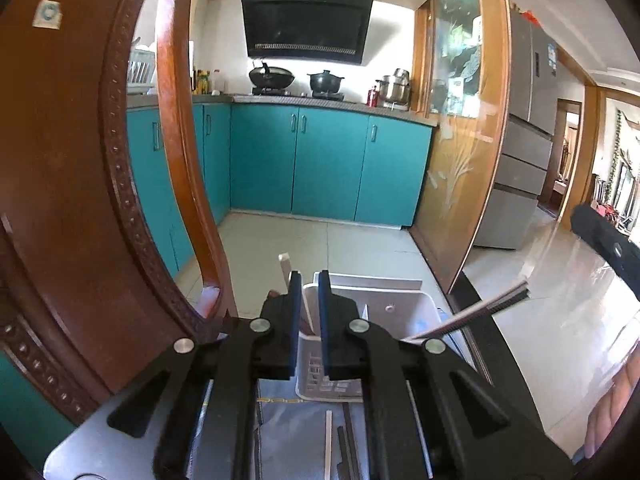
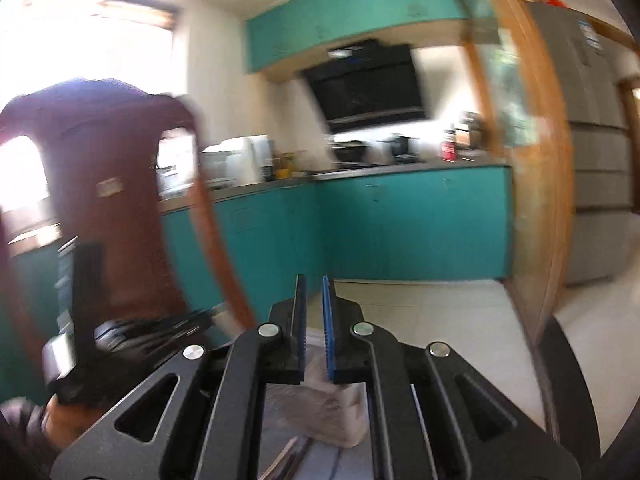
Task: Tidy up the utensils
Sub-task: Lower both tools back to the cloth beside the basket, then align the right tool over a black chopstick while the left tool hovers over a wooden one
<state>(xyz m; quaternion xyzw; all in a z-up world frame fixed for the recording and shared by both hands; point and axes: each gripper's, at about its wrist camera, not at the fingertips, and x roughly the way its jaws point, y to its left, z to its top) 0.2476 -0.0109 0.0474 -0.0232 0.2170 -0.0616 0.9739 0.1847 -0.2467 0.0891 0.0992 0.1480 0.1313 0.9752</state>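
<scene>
In the left wrist view my left gripper is open with a narrow gap and empty, just above a white slotted plastic utensil caddy at the table's far edge. A pale chopstick sticks up from the caddy beside the left finger. Loose chopsticks lie on the table below the gripper. My right gripper shows at the right edge as a dark body with a toothed finger over the caddy. In the blurred right wrist view my right gripper stands slightly open and empty above the caddy. Chopsticks lie below it.
A carved brown wooden chair back rises close on the left, also in the right wrist view. The grey table ends just past the caddy. Teal kitchen cabinets, a stove with pots and a wooden glass door frame lie beyond.
</scene>
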